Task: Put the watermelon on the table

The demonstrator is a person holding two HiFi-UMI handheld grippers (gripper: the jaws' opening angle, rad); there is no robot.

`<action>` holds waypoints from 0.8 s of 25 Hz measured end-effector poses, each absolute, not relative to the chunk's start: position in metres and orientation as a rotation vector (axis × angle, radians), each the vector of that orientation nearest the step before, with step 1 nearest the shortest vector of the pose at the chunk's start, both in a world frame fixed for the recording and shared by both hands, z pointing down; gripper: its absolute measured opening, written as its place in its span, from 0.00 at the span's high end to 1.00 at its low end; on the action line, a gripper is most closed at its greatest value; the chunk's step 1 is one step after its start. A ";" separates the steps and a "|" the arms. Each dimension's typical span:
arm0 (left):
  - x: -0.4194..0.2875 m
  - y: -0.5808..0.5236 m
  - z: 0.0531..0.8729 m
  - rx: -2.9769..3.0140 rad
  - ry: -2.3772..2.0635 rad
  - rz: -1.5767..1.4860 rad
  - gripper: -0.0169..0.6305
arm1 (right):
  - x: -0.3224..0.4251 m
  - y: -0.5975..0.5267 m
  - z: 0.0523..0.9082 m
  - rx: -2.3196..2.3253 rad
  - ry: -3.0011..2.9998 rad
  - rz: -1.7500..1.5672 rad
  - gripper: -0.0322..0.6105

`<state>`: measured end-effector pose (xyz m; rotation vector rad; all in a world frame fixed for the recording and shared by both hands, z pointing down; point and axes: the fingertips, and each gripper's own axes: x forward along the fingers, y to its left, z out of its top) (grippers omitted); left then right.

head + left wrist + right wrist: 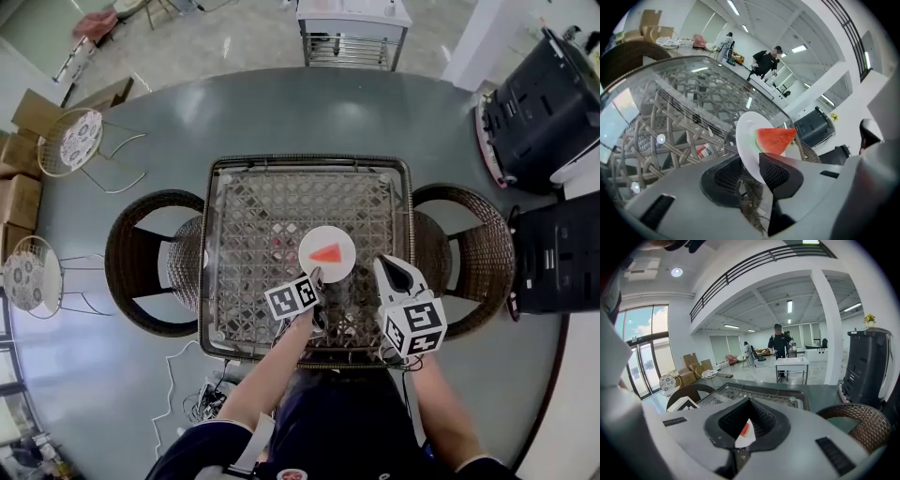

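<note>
A red watermelon slice [327,252] lies on a small white plate [341,268] that rests on the glass top of the wicker table [258,211], near its front edge. My left gripper [316,277] is at the plate's near rim. In the left gripper view the plate [746,133] with the slice [774,139] stands between the jaws of the left gripper [752,176], which are open with a gap beside the rim. My right gripper [396,272] hovers just right of the plate, slightly open and empty. The right gripper view shows the plate [742,440] through the narrow gap of that gripper [743,434].
Wicker chairs stand at the table's left [141,262] and right [480,253]. Black machines [544,94] are at the far right, a white metal cart [353,33] behind the table, cables [202,398] on the floor at the near left. A person [778,345] stands far off.
</note>
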<state>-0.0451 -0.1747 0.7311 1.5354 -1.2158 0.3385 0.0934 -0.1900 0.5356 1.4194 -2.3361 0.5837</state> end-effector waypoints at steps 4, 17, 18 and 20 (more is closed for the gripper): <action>-0.045 -0.175 0.731 1.603 -1.267 0.460 0.77 | 0.095 -0.188 0.535 1.422 -2.336 0.585 0.95; -0.047 -0.175 0.732 1.704 -1.357 0.752 0.71 | 0.100 -0.183 0.534 1.429 -2.334 0.587 0.95; -0.049 -0.175 0.731 1.703 -1.358 0.751 0.71 | 0.100 -0.182 0.533 1.428 -2.334 0.588 0.95; -0.054 -0.174 0.728 1.694 -1.361 0.743 0.71 | 0.099 -0.183 0.533 1.428 -2.337 0.589 0.95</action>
